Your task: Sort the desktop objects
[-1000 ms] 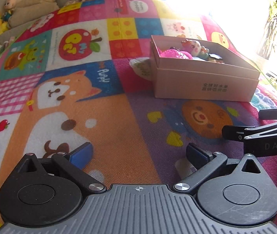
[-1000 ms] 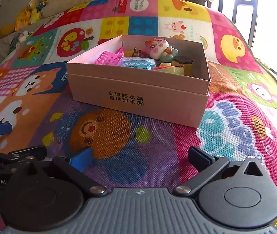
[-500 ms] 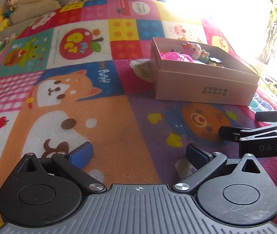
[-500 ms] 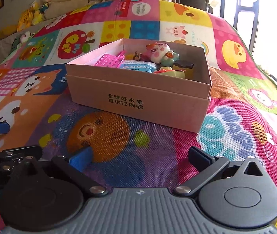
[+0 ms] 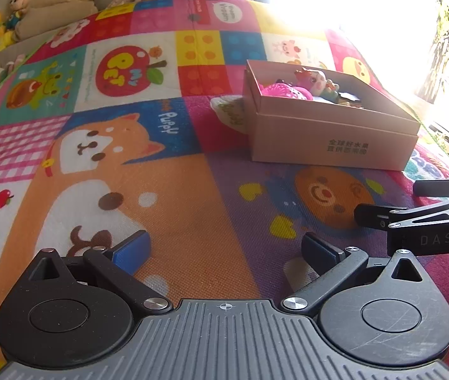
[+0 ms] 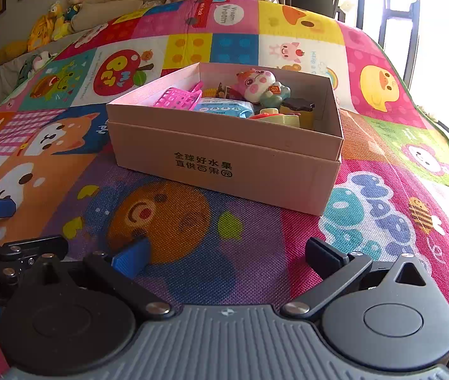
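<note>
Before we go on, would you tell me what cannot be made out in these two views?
- Box contents, left wrist view: the near wall hides most; only the pig toy and pink basket show.
- Box floor, right wrist view: covered by toys and the near wall.
- Far mat, left wrist view: washed out by window glare.
- Right gripper, left wrist view: cut off by the right edge.
- Left gripper, right wrist view: cut off by the left edge.

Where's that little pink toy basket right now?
In the right wrist view, the pink basket lies inside the cardboard box, at its left end, beside a blue packet and left of the pig figurine.
</note>
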`<state>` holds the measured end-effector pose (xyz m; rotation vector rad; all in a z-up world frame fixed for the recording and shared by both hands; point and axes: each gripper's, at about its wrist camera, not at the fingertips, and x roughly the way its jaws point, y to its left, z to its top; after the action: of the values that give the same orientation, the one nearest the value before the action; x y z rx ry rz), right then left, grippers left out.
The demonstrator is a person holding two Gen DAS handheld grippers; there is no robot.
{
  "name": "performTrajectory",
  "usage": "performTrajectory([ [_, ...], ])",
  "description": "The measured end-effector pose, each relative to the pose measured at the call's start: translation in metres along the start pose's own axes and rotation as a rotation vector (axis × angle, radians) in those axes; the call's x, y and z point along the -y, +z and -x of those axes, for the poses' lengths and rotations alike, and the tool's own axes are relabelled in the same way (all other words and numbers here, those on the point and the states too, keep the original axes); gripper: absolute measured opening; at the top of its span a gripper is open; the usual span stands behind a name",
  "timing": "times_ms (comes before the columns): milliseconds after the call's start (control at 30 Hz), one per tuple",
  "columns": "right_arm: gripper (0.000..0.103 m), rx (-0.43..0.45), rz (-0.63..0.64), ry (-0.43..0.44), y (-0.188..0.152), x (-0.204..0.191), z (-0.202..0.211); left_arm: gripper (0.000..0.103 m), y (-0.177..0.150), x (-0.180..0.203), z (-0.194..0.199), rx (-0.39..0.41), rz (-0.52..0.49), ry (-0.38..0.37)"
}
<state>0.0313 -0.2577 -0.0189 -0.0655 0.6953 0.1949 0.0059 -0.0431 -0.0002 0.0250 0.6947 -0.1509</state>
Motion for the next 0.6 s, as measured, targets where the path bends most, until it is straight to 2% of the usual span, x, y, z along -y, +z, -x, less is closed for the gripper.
performTrajectory([
  [600,0.103,0.001,-0.003,0.002,-0.0002,0.0003,0.0001,0.103,0.0,0.0006,-0.0004,0.001,0.003,-0.003],
])
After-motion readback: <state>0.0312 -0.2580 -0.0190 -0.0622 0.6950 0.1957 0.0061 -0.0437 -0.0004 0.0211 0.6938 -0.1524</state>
